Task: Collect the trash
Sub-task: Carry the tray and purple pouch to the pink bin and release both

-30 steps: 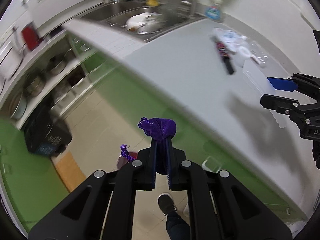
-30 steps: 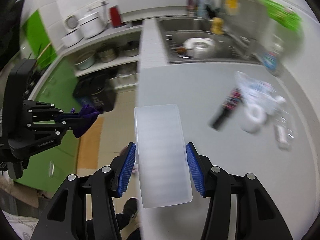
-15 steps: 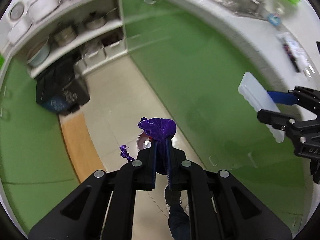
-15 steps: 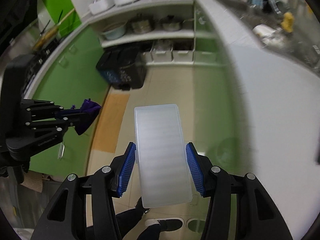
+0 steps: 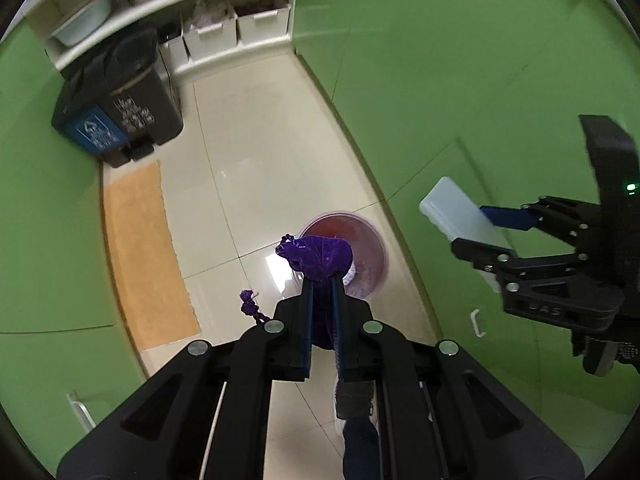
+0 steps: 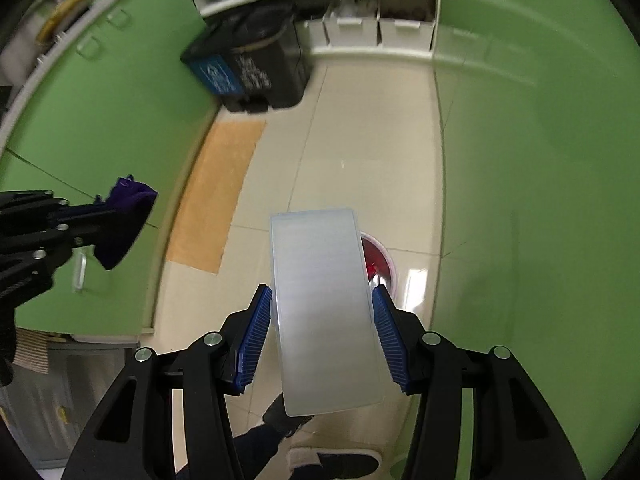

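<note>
One translucent lid (image 6: 324,312), long axis along right gripper (image 6: 322,336)

Home kitchen, floor-level view: glossy green cabinet fronts (image 5: 460,80) on both sides of the grippers, cream glazed floor tiles (image 5: 248,152) below. Ahead, open white shelves (image 5: 160,0) with metal pots and white storage bins (image 5: 236,28), black pedal waste bin with blue label (image 5: 120,92). Orange floor mat (image 5: 140,256) ahead-left.
</note>
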Available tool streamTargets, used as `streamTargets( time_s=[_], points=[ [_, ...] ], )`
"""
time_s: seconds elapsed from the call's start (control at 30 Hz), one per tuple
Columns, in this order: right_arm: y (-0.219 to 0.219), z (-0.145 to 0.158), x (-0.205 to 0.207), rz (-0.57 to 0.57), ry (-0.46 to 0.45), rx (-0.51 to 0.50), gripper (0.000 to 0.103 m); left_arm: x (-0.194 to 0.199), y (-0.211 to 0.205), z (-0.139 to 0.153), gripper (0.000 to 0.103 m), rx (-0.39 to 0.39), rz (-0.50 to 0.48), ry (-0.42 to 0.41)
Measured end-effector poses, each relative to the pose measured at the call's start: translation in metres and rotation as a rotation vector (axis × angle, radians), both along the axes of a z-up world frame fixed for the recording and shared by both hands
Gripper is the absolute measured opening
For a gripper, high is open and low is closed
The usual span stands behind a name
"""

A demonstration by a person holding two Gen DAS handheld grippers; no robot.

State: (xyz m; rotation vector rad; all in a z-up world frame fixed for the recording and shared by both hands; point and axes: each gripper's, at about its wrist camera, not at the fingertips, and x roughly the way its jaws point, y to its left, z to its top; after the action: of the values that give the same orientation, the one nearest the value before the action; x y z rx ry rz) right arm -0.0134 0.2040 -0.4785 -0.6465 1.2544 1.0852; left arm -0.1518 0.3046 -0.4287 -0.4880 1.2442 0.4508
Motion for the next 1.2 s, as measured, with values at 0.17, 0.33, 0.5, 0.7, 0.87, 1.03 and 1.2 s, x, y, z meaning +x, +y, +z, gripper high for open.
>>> streamTargets(
  time_s=[0.17,0.33,0.5,0.7,0.87,1.03,1.2],
  points=[
    [0.015,-0.079,0.001,0.022,0.011,-0.034,0.051,0.000,0.016,-0.065,0.008,-0.025,0.016,0.003],
    [0.014,-0.123,0.005,0.020,0.004,-0.041,0.076,0.003,0.021,-0.108,0.008,-0.037,0.008,0.008],
    [-0.001,-0.129,0.011,-0.022,-0.015,-0.054,0.092,0.013,0.019,-0.131,0.008,-0.058,-0.009,0.016],
    [-0.029,-0.106,0.018,-0.089,-0.040,-0.077,0.097,0.033,0.005,-0.140,0.008,-0.088,-0.042,0.017],
    [-0.053,-0.088,0.019,-0.131,-0.067,-0.077,0.097,0.057,-0.005,-0.150,0.008,-0.112,-0.078,0.012],
    [-0.074,-0.082,0.022,-0.173,-0.067,-0.064,0.097,0.078,-0.014,-0.167,0.009,-0.121,-0.106,0.009],
    [-0.088,-0.081,0.022,-0.209,-0.065,-0.052,0.097,0.089,-0.020,-0.180,0.071,-0.137,-0.120,0.003]
  ],
)
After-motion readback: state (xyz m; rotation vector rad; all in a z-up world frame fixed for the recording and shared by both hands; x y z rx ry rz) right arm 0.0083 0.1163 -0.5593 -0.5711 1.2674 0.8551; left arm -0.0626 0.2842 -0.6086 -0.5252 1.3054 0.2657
